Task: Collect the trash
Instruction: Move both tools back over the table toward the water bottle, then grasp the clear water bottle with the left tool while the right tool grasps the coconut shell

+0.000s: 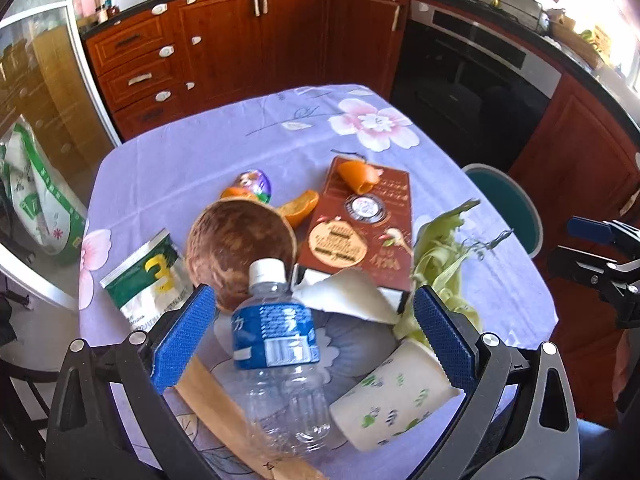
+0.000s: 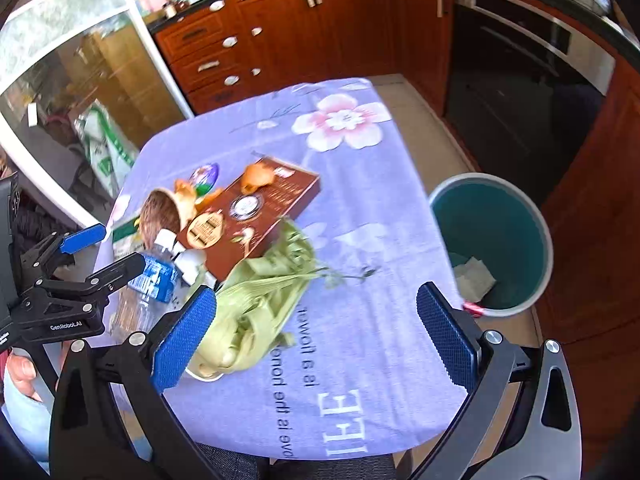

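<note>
A clear plastic bottle (image 1: 276, 340) with a blue label lies on the lilac tablecloth between the fingers of my open left gripper (image 1: 314, 338), untouched by either pad. Around it are a coconut shell (image 1: 240, 256), a brown box (image 1: 360, 224), orange peel (image 1: 358, 176), green corn husks (image 1: 444, 256), a leaf-print paper cup (image 1: 396, 400) and a green sachet (image 1: 148, 284). My right gripper (image 2: 316, 338) hangs open above the table's near edge, with the corn husks (image 2: 264, 300) by its left finger. A teal bin (image 2: 500, 216) stands on the floor to the right.
The bin holds crumpled paper (image 2: 474, 276). Wooden cabinets (image 1: 256, 48) and a dark oven (image 1: 472, 76) ring the table. A green-and-white sack (image 1: 36, 196) leans at the left. My left gripper (image 2: 108, 252) shows over the bottle (image 2: 158, 274) in the right wrist view.
</note>
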Motion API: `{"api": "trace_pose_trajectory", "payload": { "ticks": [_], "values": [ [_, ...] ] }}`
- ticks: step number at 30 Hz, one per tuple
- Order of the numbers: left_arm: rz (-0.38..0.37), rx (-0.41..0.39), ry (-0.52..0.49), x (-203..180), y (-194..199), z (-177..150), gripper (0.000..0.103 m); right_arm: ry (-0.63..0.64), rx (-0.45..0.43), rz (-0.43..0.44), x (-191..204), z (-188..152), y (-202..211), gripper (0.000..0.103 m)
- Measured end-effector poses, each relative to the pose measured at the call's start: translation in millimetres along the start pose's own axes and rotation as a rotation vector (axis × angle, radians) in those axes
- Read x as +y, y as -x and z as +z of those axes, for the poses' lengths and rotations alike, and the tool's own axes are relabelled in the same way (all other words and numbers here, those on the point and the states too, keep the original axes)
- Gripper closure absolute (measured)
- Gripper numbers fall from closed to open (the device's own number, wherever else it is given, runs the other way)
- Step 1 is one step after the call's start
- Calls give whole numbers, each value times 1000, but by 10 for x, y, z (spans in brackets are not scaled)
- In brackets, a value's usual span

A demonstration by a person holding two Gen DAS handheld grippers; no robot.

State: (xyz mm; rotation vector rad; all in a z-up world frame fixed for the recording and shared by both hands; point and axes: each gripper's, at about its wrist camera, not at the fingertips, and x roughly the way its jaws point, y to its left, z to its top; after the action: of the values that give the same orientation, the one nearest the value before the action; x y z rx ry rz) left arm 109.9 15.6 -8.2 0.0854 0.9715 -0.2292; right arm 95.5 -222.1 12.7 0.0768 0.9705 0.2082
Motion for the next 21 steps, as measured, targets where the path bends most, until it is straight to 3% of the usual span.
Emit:
{"api": "trace_pose_trajectory", "payload": {
  "ticks": [7,15,21],
  "values": [
    [1,70,36,275,-184,-314,4,18,56,9,259,-53,-229,7],
    [-81,113,80,413,-374,-434,4,27,109,-1,375,-62,-453,7],
    [-126,136,78,449,-420,-494,21,42,119,-12,425,2,-510,7]
  ]
}}
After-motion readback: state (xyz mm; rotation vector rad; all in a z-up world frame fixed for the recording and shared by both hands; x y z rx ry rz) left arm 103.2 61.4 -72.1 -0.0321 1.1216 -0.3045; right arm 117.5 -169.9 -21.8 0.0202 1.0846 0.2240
